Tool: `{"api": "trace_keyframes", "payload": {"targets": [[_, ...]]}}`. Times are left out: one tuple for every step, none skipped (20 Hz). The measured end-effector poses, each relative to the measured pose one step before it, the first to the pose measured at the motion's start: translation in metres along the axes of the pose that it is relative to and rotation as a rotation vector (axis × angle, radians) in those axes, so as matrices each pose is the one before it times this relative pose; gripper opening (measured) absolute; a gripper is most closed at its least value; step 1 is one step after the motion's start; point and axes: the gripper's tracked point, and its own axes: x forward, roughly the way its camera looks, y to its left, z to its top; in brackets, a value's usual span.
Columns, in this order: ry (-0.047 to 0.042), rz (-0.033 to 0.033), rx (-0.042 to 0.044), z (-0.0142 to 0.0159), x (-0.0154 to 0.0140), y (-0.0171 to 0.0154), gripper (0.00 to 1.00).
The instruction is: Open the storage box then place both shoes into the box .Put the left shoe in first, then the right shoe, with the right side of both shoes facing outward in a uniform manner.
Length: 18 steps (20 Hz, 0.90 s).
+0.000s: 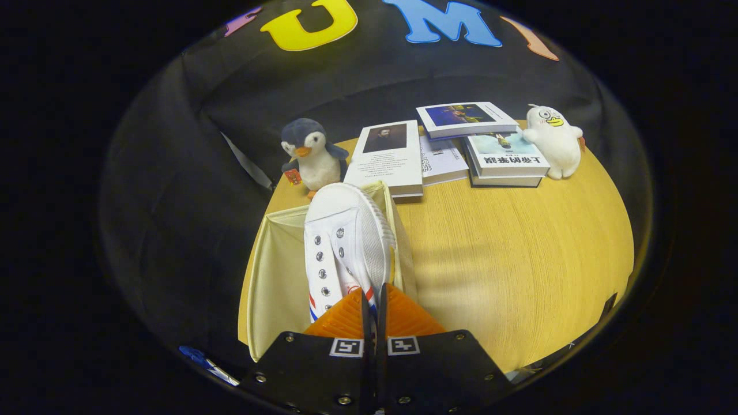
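While my gripper (373, 305) pinches the white canvas lace-up shoe (345, 248) between both fingers, it hangs over the open cream fabric storage box (277, 271) on the round wooden table (519, 259), books (450, 147) lying beyond.

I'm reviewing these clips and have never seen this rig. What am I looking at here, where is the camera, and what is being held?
A person carries a handheld pair of tongs; the fisheye camera rides on it, looking forward along its two fingers. The fingers are pinched shut on a white canvas shoe, gripping its edge, and hold it over an open cream fabric storage box on a round wooden table. Beyond the box stand a penguin plush, several books and a white duck plush.
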Motion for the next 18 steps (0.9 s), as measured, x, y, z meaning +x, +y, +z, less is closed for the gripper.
{"api": "trace_keyframes", "payload": {"targets": [[-0.0121,0.02515,0.02182,0.00348,-0.0071,0.00316,0.17],[-0.03367,0.01771,0.00806,0.00752,-0.00189,0.00291,0.33],[-0.02909,0.00906,0.00203,0.00852,-0.00578,0.00095,0.61],[-0.0237,-0.00242,-0.01108,0.00471,-0.00891,-0.00239,0.8],[-0.02044,-0.00366,-0.01732,0.00614,-0.0047,-0.00314,0.99],[-0.02515,0.00065,-0.01768,0.00598,-0.00926,-0.00379,0.98],[-0.03119,-0.00125,-0.01732,0.00661,-0.00593,-0.00247,0.98],[-0.03175,-0.00327,-0.02002,0.00737,-0.00949,-0.00433,0.98],[-0.03216,-0.00852,-0.02349,0.00676,-0.00911,-0.00592,0.98],[-0.02908,-0.01158,-0.02254,0.00738,-0.00953,-0.00814,0.98],[-0.02725,-0.01073,-0.01964,0.00618,-0.01009,-0.00738,0.98],[-0.02925,-0.01359,-0.0162,0.0087,-0.01053,-0.00927,0.98],[-0.03086,-0.01466,-0.01456,0.00749,-0.00863,-0.01046,0.98],[-0.02849,-0.01593,-0.01572,0.00689,-0.00939,-0.011,0.98],[-0.02665,-0.01263,-0.01711,0.0052,-0.00916,-0.01201,0.98],[-0.02412,-0.01712,-0.01644,0.00569,-0.0087,-0.01201,0.98],[-0.02287,-0.01431,-0.01226,0.00714,-0.00768,-0.01173,0.98],[-0.02311,-0.01274,-0.01128,0.00571,-0.00929,-0.01021,0.98]]}}
